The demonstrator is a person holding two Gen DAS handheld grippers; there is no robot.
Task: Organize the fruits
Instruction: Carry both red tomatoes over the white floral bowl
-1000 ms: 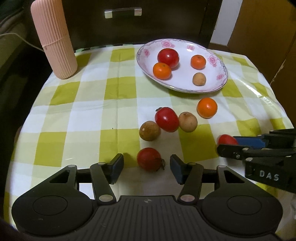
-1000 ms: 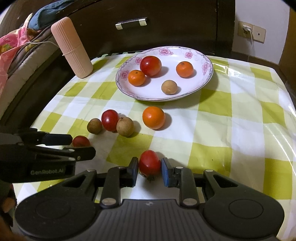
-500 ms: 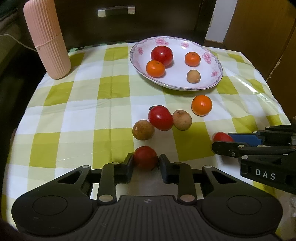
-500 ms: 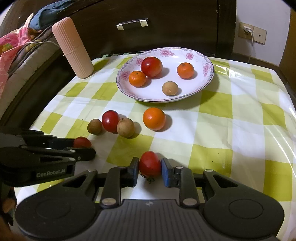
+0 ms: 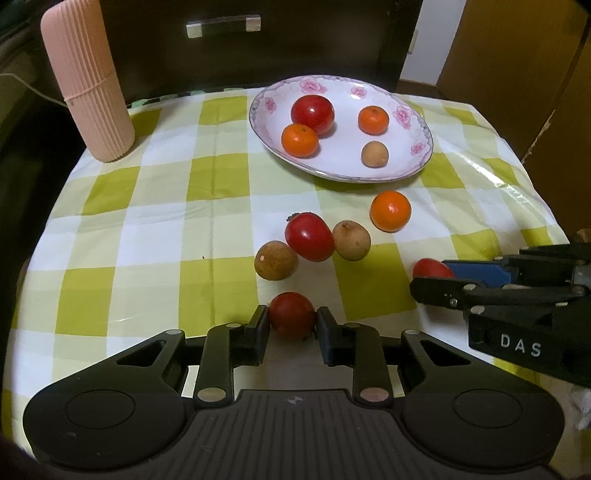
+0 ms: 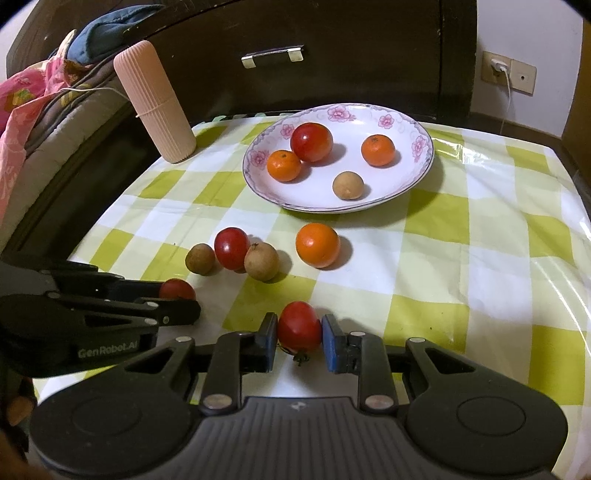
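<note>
My left gripper [image 5: 291, 325] is shut on a red tomato [image 5: 291, 314] near the table's front edge; it shows in the right wrist view [image 6: 177, 290]. My right gripper [image 6: 299, 339] is shut on another red tomato [image 6: 299, 325], seen in the left wrist view [image 5: 430, 267]. Loose on the cloth lie a tomato [image 5: 308, 236], two brown longans [image 5: 275, 260] [image 5: 351, 240] and an orange [image 5: 390, 210]. The flowered white plate [image 5: 417, 147] at the back holds a tomato, two oranges and a longan.
A tall ribbed pink cylinder [image 5: 86, 81] stands at the table's back left corner. A dark cabinet with a metal handle [image 5: 221, 27] is behind the table. The checked yellow tablecloth [image 5: 147, 221] drops off at the left and right edges.
My left gripper moved forward and shut on the near tomato, which lay free between open fingers a second ago. The right gripper kept its hold on its tomato.
</note>
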